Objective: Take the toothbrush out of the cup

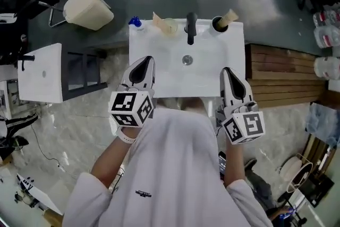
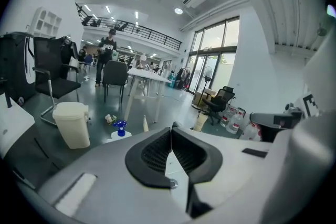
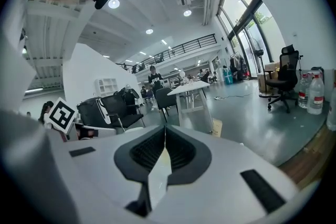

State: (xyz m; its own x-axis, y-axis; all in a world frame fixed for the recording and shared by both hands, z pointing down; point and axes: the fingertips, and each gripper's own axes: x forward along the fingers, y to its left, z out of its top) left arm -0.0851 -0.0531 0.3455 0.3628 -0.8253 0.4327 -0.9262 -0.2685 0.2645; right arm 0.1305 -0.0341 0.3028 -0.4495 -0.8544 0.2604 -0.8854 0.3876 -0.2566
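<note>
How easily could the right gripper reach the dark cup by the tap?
Probably yes, easily: the right gripper, shut and empty, points across the sink, and only bare basin lies between it and the dark cup.

Toothbrush [image 1: 230,17] in cup [image 1: 217,24].
Tan, leaning right out of the dark, upright cup at the sink's [image 1: 159,74] back right corner.

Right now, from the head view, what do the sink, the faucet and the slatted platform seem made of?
Sink: probably glazed ceramic, white and glossy with reflections.
Faucet: likely matte black metal or plastic; dull, no glints.
Slatted platform: seemingly wood, brown parallel boards.
</note>
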